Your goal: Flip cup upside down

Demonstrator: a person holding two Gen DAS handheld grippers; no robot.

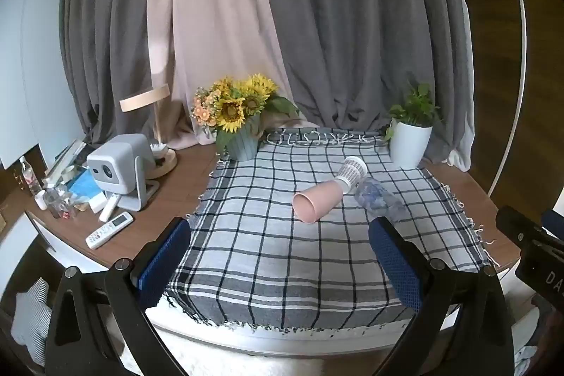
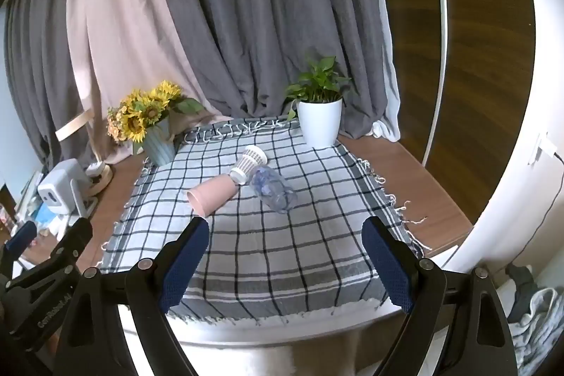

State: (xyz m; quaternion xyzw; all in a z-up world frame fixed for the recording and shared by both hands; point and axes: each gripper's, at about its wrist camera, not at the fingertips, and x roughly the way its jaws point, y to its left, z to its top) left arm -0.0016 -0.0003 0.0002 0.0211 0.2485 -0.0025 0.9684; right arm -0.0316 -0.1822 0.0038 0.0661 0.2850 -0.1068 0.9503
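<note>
1. Nearest in, the left gripper [image 1: 280, 236] hangs over the front edge of the checked cloth [image 1: 268, 266], its blue-padded fingers [image 1: 165, 258] spread wide with nothing between them.
2. Same story on the other side: the right gripper [image 2: 285, 235] has its tongs well apart and empty, low over the cloth's near half.
3. Each camera catches the other tool. The left view shows a black body at its right edge; the right view shows a black frame with a blue pad at lower left.
4. Mid-cloth, here's the pink cup [image 1: 317, 201]. It lies on its side, open mouth turned toward the cameras and to the left, base pointing away.
5. Touching that base is a white dotted cup [image 1: 350, 173], also on its side. Just right of it lies a clear plastic bottle [image 1: 379, 198].
6. Only the left view gives the table's left end properly: a white remote [image 1: 109, 229] and a small grey projector [image 1: 118, 166], clutter beyond.
7. Only the right view shows the fringe trailing onto bare brown table [image 2: 416, 185] on the right.
8. Far back, sunflowers in a ribbed pot [image 2: 149, 118], a green plant in a white pot [image 2: 319, 122], curtains [image 2: 225, 23] behind.
</note>
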